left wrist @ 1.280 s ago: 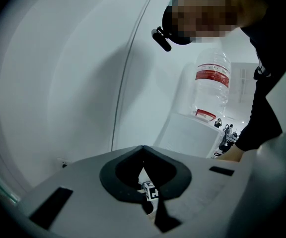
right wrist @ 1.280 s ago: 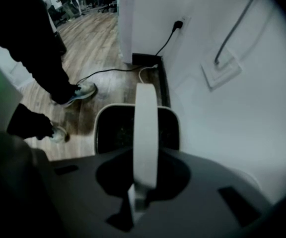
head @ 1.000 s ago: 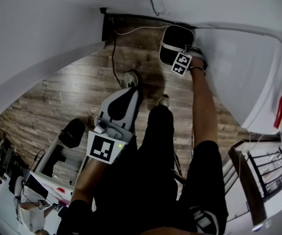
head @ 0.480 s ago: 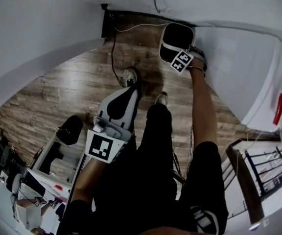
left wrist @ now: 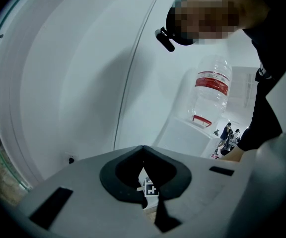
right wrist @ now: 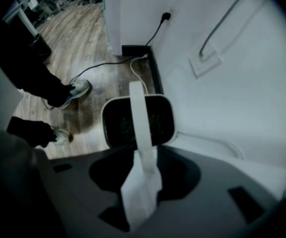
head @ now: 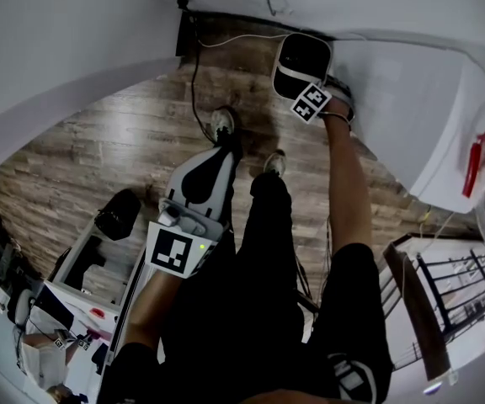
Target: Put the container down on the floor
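**The container hangs by its strap from the right gripper**

From the head view, we look down on the container [head: 301, 57]. It is a white tub with round corners, and it looks dark inside. It sits low down by the white wall [head: 57, 49], over the brown wood floor [head: 99, 158]. We cannot tell if its bottom touches the floor. The right gripper [head: 307, 93] is just above it, at the end of a long arm that reaches down. The left gripper [head: 222, 162] is well apart from the tub, up by the person's dark legs. Its white jaws come to a point. A shoe [head: 222, 124] stands on the planks near it.

In the left gripper view, the left gripper [left wrist: 143, 150] has its jaws together at the tips, with nothing in them. The jaws are smooth and gray with dark pads. Past them we see a clear water bottle [left wrist: 210, 90] with a red label, on a white ledge.

In the right gripper view, the right gripper [right wrist: 144, 175] is clamped tight on the strap [right wrist: 138, 108] of the container [right wrist: 117, 123]. The strap is flat, white and thin, and it runs across the open top of the tub and up into the jaws. The wood floor [right wrist: 83, 43] shows to the left of the tub and beyond it. A black cable [right wrist: 155, 33] runs down the wall.
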`<state>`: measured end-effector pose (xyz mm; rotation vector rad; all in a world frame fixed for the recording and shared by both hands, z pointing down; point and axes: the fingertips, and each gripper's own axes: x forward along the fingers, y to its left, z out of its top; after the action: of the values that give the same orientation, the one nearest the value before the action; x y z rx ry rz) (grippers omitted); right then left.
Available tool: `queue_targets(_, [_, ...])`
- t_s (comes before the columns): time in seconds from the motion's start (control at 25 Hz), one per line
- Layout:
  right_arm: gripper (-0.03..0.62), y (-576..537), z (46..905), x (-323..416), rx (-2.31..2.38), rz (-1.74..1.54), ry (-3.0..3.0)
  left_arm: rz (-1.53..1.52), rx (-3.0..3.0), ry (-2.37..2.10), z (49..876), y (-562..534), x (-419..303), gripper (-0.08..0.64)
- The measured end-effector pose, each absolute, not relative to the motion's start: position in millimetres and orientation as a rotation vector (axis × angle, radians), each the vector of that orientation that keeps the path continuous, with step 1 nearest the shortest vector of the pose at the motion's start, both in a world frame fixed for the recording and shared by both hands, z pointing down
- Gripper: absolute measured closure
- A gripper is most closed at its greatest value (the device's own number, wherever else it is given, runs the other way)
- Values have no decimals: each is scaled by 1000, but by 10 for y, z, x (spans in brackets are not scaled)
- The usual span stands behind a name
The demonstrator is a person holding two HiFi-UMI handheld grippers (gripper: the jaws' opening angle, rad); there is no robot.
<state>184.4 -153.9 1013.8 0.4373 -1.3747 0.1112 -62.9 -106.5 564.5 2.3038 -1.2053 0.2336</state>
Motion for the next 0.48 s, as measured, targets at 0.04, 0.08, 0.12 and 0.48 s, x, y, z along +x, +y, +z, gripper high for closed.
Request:
queue_targets(0.04, [428, -1531, 10084, 1850, 445, 115, -1370, 233, 2303, -1205, 5613, -1040, -629, 528])
queue_targets(0.08, [428, -1523, 10012, 1850, 457, 120, -1366, 233, 2302, -1205, 5571, -1013, -630, 528])
queue_targets(0.12, [428, -1514, 9925, 1842, 471, 123, -1364, 233, 2300, -1207, 5523, -985, -635, 529])
queue_targets(0.48, [428, -1210, 9070, 1705, 603, 145, -1420, 181, 2343, -1277, 4809, -778, -578, 528])
